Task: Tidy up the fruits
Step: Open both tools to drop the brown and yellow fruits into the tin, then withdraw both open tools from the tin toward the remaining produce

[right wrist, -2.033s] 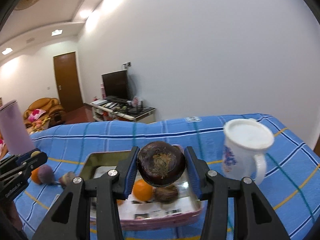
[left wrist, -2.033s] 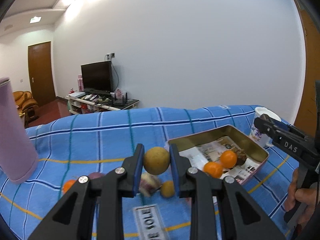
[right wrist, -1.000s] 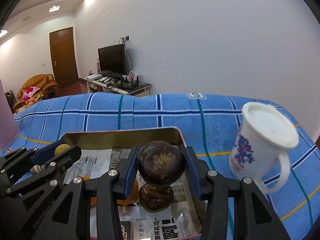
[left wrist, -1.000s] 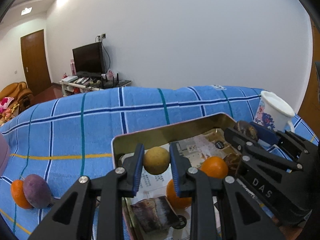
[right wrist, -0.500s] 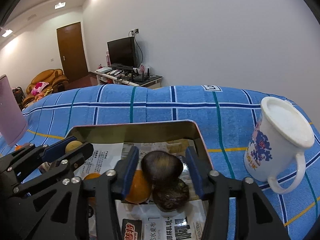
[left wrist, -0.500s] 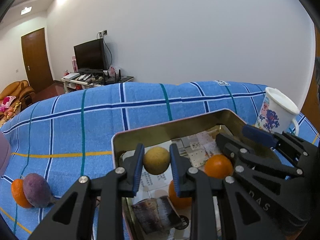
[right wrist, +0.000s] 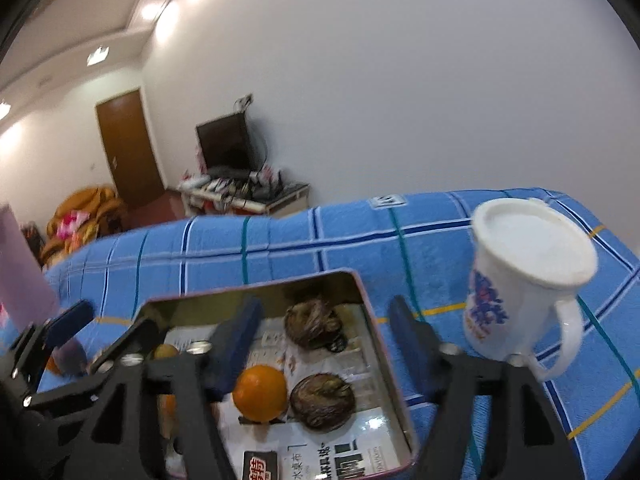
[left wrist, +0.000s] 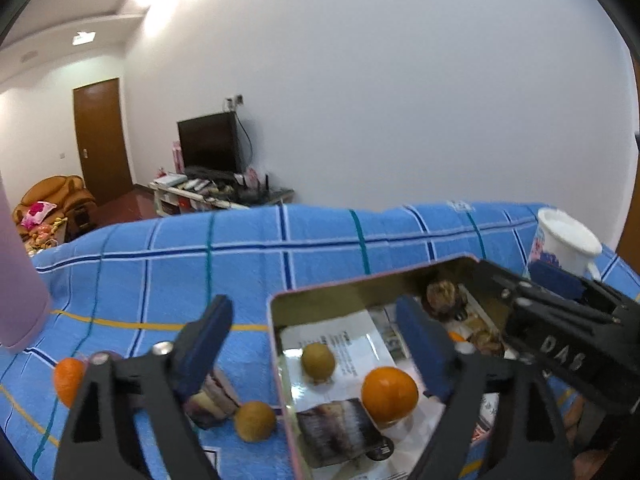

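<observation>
A metal tin (left wrist: 360, 282) (right wrist: 248, 294) lined with newspaper sits on the blue plaid cloth. In it lie a small yellow-brown fruit (left wrist: 318, 361), an orange (left wrist: 389, 390) (right wrist: 260, 393) and two dark brown fruits (right wrist: 314, 324) (right wrist: 322, 401). My left gripper (left wrist: 316, 340) is open and empty above the tin's left edge. My right gripper (right wrist: 326, 340) is open and empty above the tin's right half. Outside the tin to the left lie a second yellow fruit (left wrist: 255, 421), a cut purple fruit (left wrist: 212, 398) and an orange (left wrist: 69, 376).
A white mug with blue print (right wrist: 524, 280) (left wrist: 564, 240) stands right of the tin. A pink cylinder (left wrist: 20, 280) (right wrist: 24, 280) stands at the far left. The cloth's far edge drops off toward a room with a TV stand (left wrist: 220, 196).
Both grippers have opened and lifted back. The yellow-brown fruit and the dark brown fruit they held now lie in the tin.
</observation>
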